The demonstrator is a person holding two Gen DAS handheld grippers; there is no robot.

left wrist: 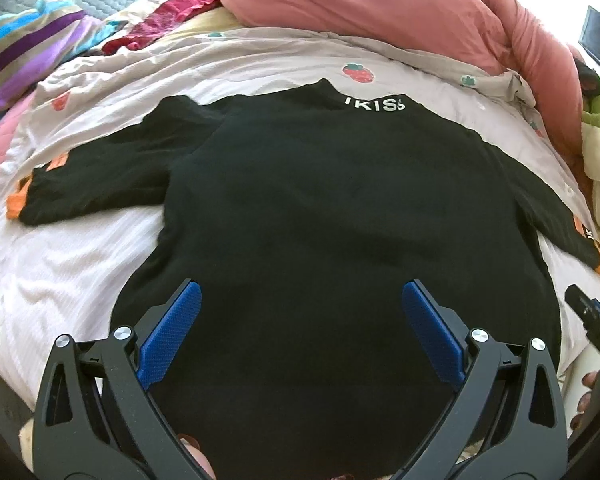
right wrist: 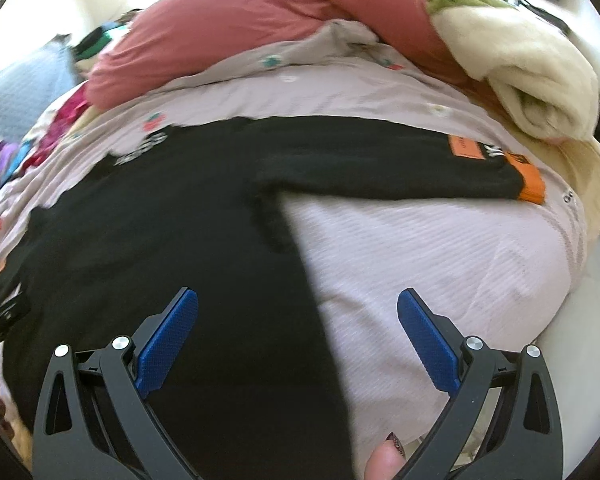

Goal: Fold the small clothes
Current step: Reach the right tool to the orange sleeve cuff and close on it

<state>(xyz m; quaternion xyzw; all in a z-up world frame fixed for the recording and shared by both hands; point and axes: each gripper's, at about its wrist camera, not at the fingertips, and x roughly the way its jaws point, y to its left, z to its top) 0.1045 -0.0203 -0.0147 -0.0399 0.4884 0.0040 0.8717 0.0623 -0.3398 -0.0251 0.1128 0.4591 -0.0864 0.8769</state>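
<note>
A soft, limp black sweater [left wrist: 300,208] lies flat on the bed [left wrist: 72,264]; both grippers [left wrist: 300,300] [right wrist: 298,300] hover, fingers apart; best hold: right cuff [right wrist: 530,190] at two o'clock.

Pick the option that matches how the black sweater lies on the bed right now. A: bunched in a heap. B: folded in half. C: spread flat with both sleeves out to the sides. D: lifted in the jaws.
C: the black sweater lies flat on the bed sheet, sleeves extended, both grippers open above it.

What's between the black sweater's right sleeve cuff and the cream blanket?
Only bare strawberry-print sheet between the orange cuff and the cream blanket, shown in the right wrist view.
</note>
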